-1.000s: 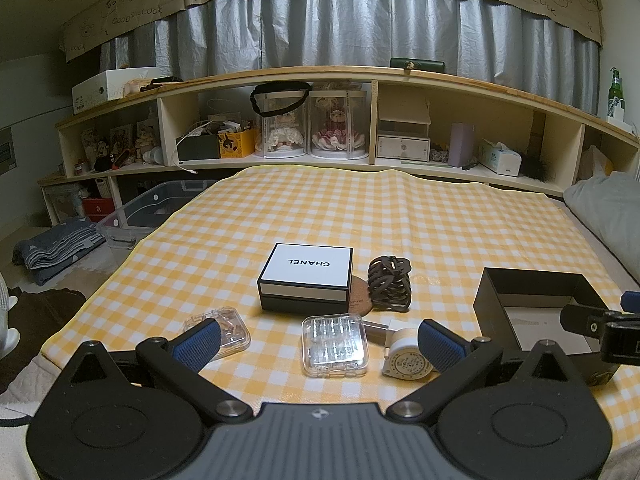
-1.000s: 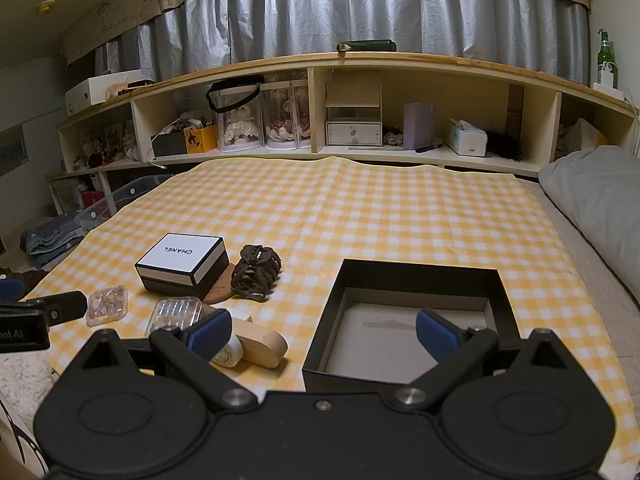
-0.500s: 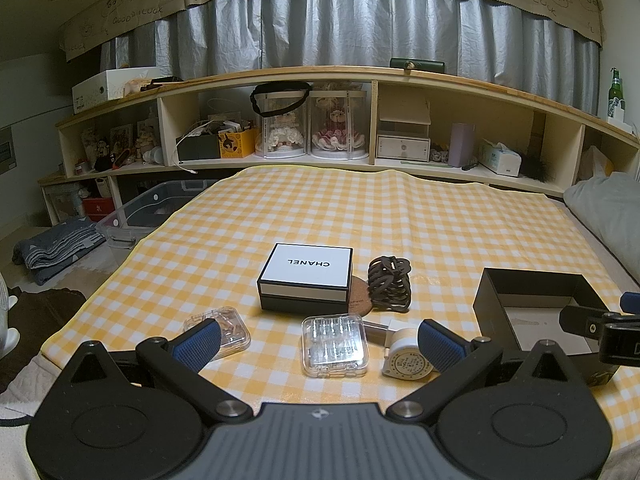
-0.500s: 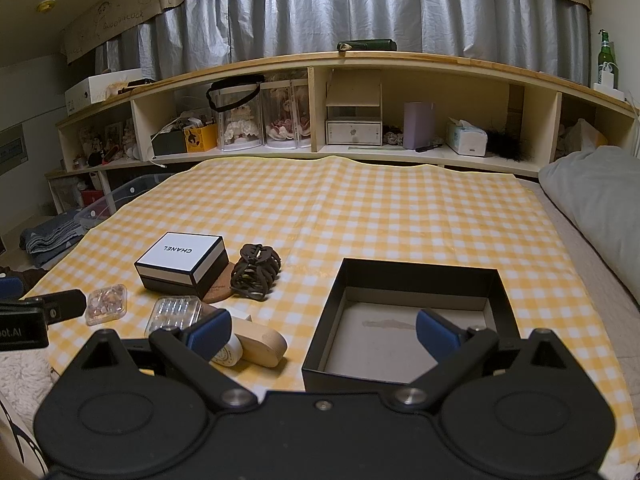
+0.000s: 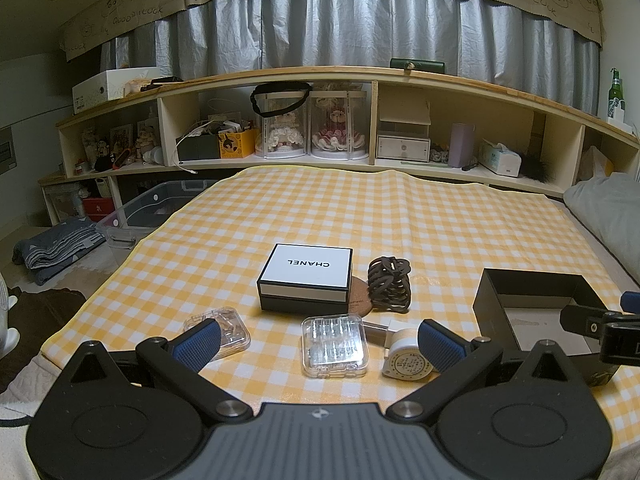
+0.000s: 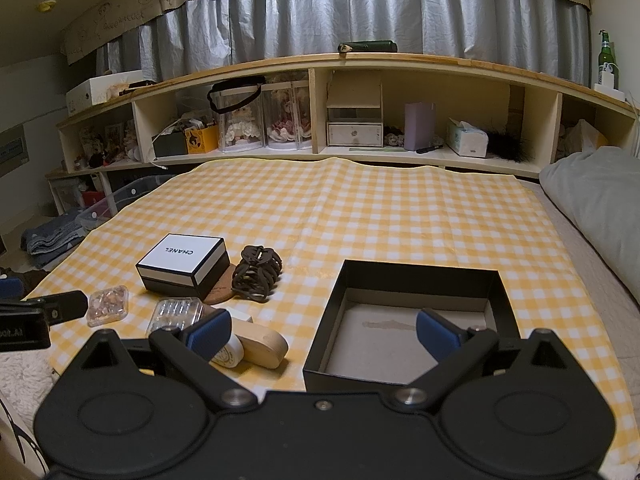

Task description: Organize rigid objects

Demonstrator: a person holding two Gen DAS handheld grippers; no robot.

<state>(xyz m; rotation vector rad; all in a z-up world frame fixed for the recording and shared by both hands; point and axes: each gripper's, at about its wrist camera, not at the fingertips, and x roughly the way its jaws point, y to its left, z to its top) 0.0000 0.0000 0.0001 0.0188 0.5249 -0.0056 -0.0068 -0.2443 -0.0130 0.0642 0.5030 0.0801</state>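
Note:
On the yellow checked cloth lie a white and black Chanel box [image 5: 306, 277] [image 6: 182, 266], a dark hair claw [image 5: 390, 284] [image 6: 257, 273], a cork coaster [image 5: 357, 303], a clear ridged case [image 5: 334, 346] [image 6: 174, 314], a clear case of small bits [image 5: 224, 330] [image 6: 108, 305], a white tape roll [image 5: 406, 362] [image 6: 228, 354] and a beige oval piece [image 6: 262, 346]. An open black box [image 6: 412, 320] [image 5: 532, 306] stands to the right. My left gripper [image 5: 318, 342] is open, above the ridged case. My right gripper [image 6: 324, 332] is open, at the black box's near left corner.
A long wooden shelf [image 5: 320, 128] with dolls, boxes and tissues runs along the far edge under grey curtains. A grey pillow [image 6: 600, 208] lies at the right. A clear storage bin [image 5: 152, 212] and folded cloth [image 5: 56, 248] sit on the floor at the left.

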